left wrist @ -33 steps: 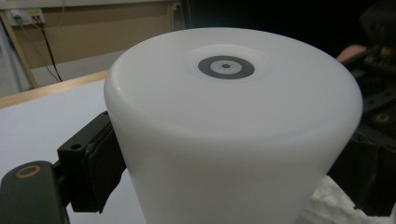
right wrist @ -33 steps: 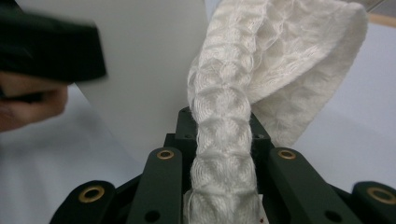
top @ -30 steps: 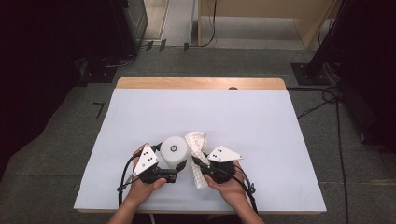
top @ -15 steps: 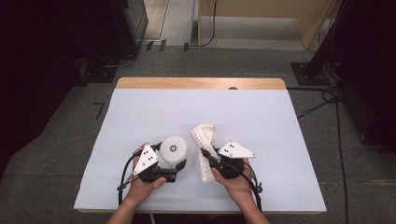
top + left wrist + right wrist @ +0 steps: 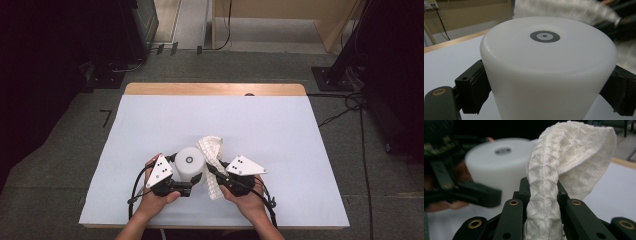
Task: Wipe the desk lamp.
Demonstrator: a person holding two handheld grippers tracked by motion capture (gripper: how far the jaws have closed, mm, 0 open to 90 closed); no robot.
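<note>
The white cup (image 5: 190,163) is clamped upside down on the counter (image 5: 300,145) by the left tool (image 5: 186,188). The waffle cloth (image 5: 212,150), pinched in the right tool (image 5: 216,176), is held just beside the cup's right wall.
</note>
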